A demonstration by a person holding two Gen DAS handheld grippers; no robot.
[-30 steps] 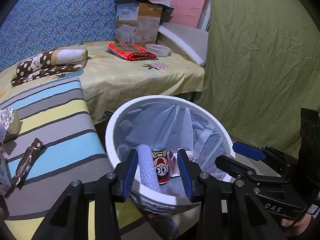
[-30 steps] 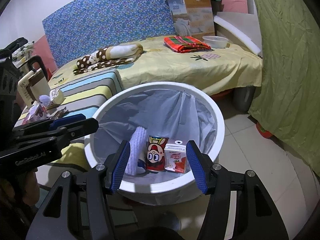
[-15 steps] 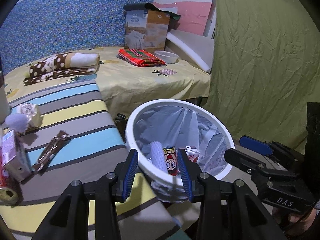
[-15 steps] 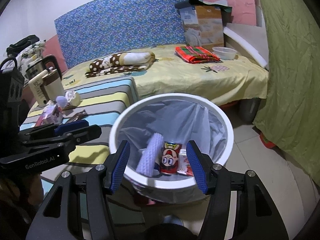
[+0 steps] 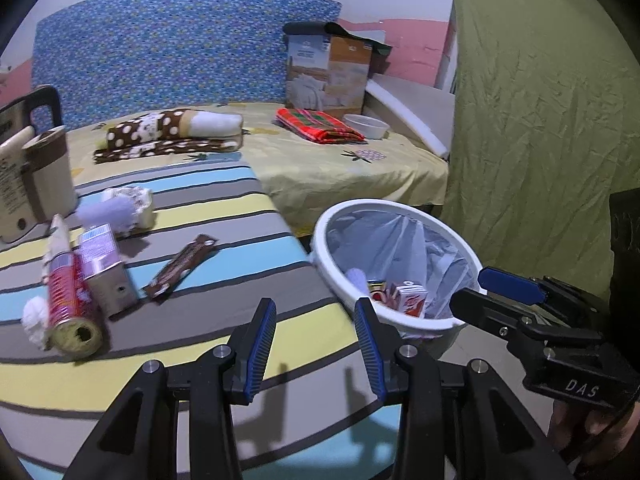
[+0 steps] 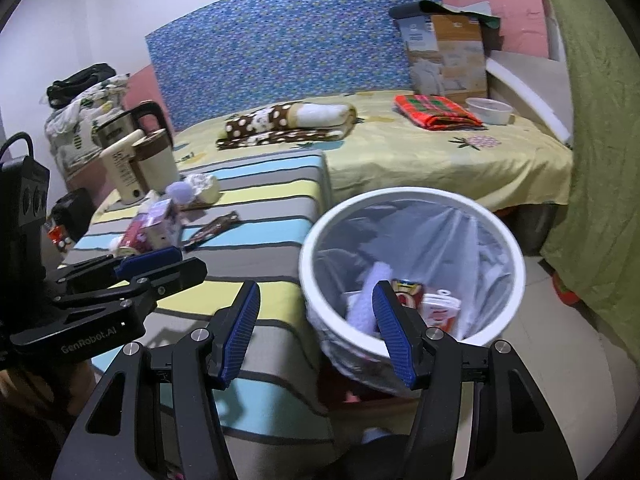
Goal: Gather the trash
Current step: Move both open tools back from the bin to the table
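A white bin [image 5: 400, 325] [image 6: 516, 256] with a clear liner stands beside the striped table [image 5: 248, 344] [image 6: 256, 236]. It holds a red can [image 6: 408, 292], a red-white carton [image 5: 412, 300] and a pale foam sleeve [image 6: 370, 300]. On the table lie a brown snack wrapper [image 5: 182, 264] [image 6: 214, 230], a red can [image 5: 68, 304], a silver-purple carton [image 5: 106, 272] and crumpled white wrappers [image 5: 132, 208]. My left gripper [image 5: 316, 344] is open and empty over the table's near edge. My right gripper [image 6: 316, 332] is open and empty by the bin's left rim.
A cream and brown kettle [image 5: 28, 184] [image 6: 140, 164] stands at the table's far left. Behind is a bed with a yellow sheet [image 5: 340, 168], folded blankets, a white bowl [image 5: 366, 126] and a cardboard box [image 5: 326, 74]. A green curtain [image 5: 540, 120] hangs to the right.
Both grippers have swung left, away from over the bin and toward the striped table. The trash on the table has come into view. Both stay open.
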